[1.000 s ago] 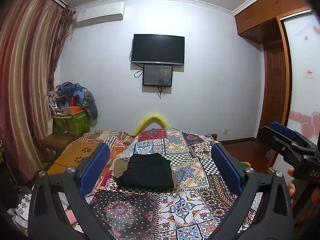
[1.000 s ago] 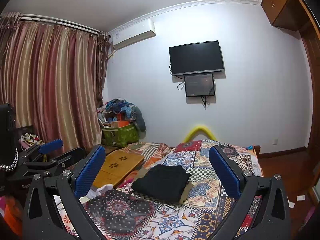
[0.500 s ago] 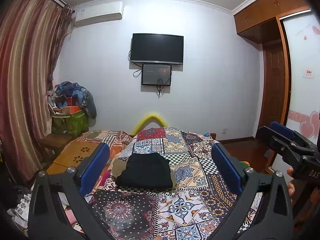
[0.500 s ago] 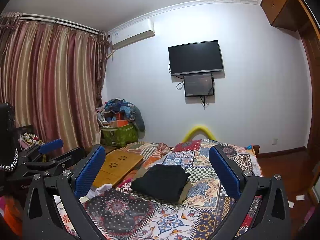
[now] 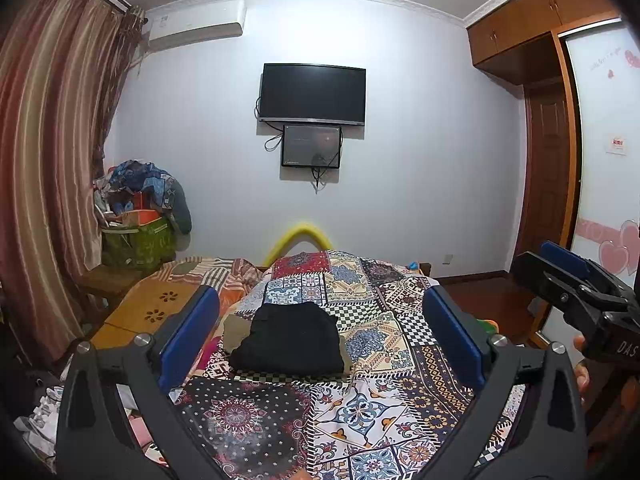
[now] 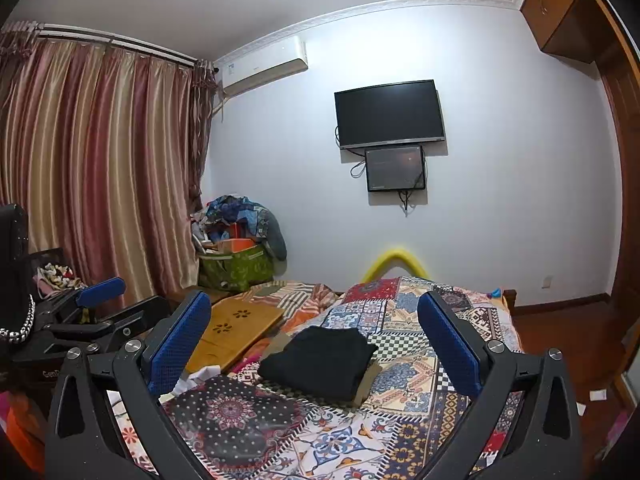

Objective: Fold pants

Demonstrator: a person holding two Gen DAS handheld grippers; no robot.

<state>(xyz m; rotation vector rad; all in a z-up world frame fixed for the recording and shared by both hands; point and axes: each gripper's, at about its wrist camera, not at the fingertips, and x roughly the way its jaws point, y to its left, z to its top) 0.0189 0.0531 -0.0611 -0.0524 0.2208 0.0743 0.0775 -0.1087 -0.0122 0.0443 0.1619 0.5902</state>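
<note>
Black pants (image 5: 290, 340) lie folded on the bed (image 5: 372, 404), atop a tan garment. Left tongs (image 5: 320, 336) and right tongs (image 6: 316, 346) both gape empty, held well back from the pants. Fold looks done; best only to square edges lightly.

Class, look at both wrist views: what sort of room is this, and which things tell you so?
Most likely a home bedroom: a bed with a patchwork cover, a wall-mounted television, and a built-in wardrobe.
</note>
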